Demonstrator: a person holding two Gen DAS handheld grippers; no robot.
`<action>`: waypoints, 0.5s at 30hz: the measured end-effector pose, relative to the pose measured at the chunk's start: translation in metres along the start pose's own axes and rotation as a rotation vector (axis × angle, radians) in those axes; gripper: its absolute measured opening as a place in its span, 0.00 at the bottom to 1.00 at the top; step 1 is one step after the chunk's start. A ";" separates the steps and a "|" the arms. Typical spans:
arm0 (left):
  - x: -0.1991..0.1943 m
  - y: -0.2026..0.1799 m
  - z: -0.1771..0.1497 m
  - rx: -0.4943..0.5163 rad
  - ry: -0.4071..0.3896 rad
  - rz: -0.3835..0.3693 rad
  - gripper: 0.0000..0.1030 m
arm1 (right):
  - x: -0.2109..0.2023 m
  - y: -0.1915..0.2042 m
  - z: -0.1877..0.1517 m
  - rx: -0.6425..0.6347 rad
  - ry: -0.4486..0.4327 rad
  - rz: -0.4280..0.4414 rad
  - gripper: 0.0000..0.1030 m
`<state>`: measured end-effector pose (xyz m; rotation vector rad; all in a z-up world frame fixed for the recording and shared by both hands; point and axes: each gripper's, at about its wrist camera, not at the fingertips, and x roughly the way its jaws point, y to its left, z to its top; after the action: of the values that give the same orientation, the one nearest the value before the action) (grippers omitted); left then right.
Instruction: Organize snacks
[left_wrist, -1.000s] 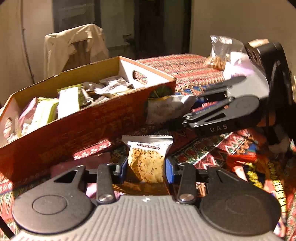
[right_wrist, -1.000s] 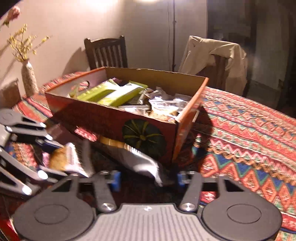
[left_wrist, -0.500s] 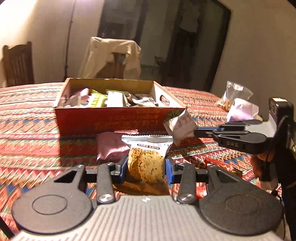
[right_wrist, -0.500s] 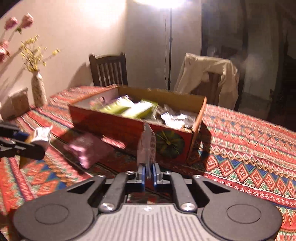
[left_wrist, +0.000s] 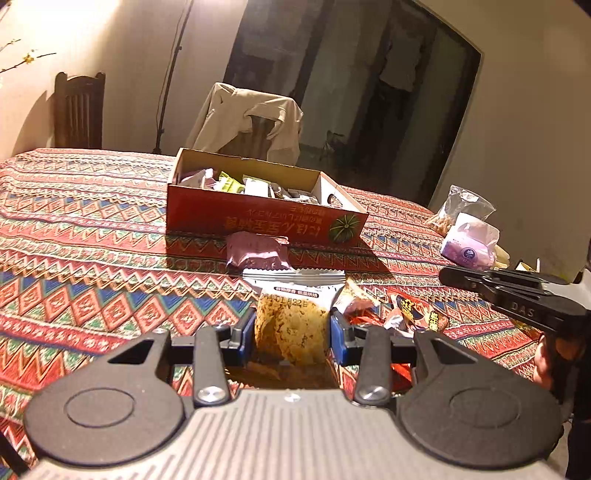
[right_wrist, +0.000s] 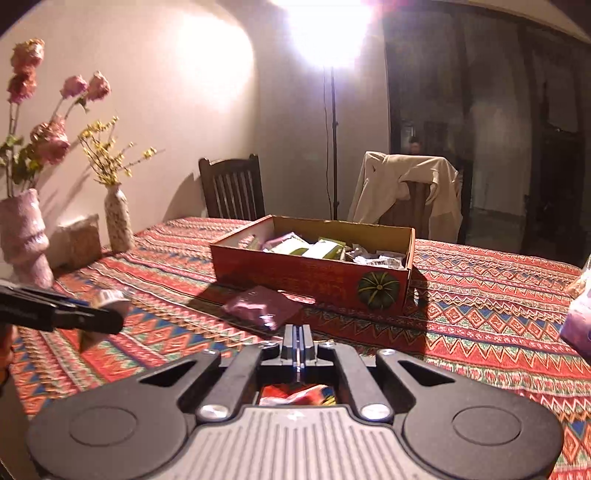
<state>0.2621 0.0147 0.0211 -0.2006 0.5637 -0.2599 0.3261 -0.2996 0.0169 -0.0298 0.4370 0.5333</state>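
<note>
Left wrist view: the left gripper has its fingers pinching a cookie pack, clear wrapper, white sealed top edge sticking up. Straight ahead at 12 o'clock sits the red box full of snacks, with a pink pack lying on the tabletop just in front of it. This view also catches stuff the other one mostly misses: a heap of red wrappers at about 2 o'clock of the fingers, plus a clear bag and a purple pack further off at the far right. The right gripper pokes in from 3 o'clock. Right wrist view: the right gripper has its fingers pressed together with nothing between them. Only here do you see the two vases with flowers at 10 o'clock, the bright lamp up top, and the left gripper coming in from 9 o'clock. The box and pink pack show up here too, same layout, and a coat-draped chair behind.
</note>
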 end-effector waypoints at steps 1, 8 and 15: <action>-0.003 0.000 -0.001 -0.003 -0.002 -0.001 0.39 | -0.005 0.004 0.000 -0.010 -0.005 -0.002 0.01; -0.010 0.008 -0.009 -0.026 -0.012 0.016 0.39 | 0.025 0.000 -0.001 0.066 0.094 0.014 0.65; 0.005 0.020 -0.010 -0.043 0.013 0.037 0.39 | 0.109 0.007 -0.006 0.063 0.213 -0.019 0.77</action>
<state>0.2643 0.0311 0.0050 -0.2297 0.5858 -0.2136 0.4044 -0.2420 -0.0328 -0.0304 0.6608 0.4988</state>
